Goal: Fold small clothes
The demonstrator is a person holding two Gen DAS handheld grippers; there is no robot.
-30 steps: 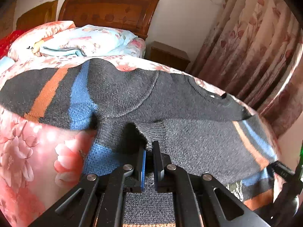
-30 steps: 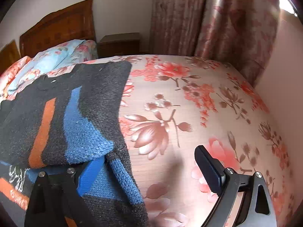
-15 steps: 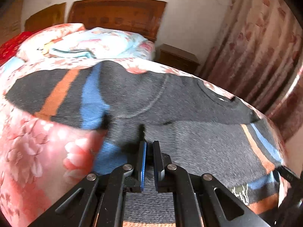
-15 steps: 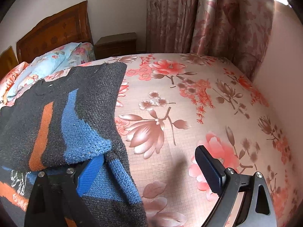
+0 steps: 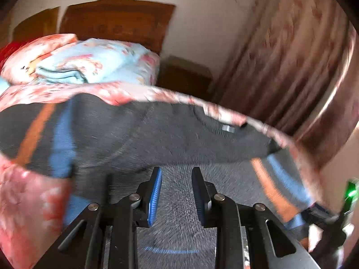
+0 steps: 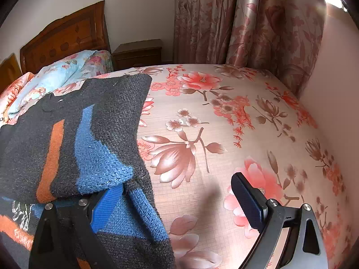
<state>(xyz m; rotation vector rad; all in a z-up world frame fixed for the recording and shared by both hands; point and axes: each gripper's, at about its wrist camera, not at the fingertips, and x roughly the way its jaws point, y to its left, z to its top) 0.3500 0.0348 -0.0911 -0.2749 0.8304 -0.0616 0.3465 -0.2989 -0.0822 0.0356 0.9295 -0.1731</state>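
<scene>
A dark grey knitted sweater (image 5: 157, 134) with orange and blue stripes lies spread on the flowered bed sheet (image 6: 224, 116). One sleeve is folded across its body. My left gripper (image 5: 176, 172) hovers over the sweater's middle, blurred by motion. Its jaws are opening and nothing is between them. In the right wrist view the sweater (image 6: 89, 123) fills the left side, with a blue and grey fold lying on top. My right gripper (image 6: 178, 185) is wide open. Its blue left finger (image 6: 105, 204) sits at the edge of that fold, and its right finger (image 6: 246, 199) is over bare sheet.
Light blue and pink flowered pillows (image 5: 96, 65) lie stacked at the head of the bed, before a wooden headboard (image 6: 65, 35). A brown nightstand (image 6: 139, 51) stands beside it. Flowered curtains (image 6: 246, 22) hang behind the bed, with a pale wall (image 6: 332, 78) on its right.
My left gripper has let go of the sweater fold: its jaws were shut on the knit and now stand apart. It has also shifted across the sweater. The right gripper has stayed still.
</scene>
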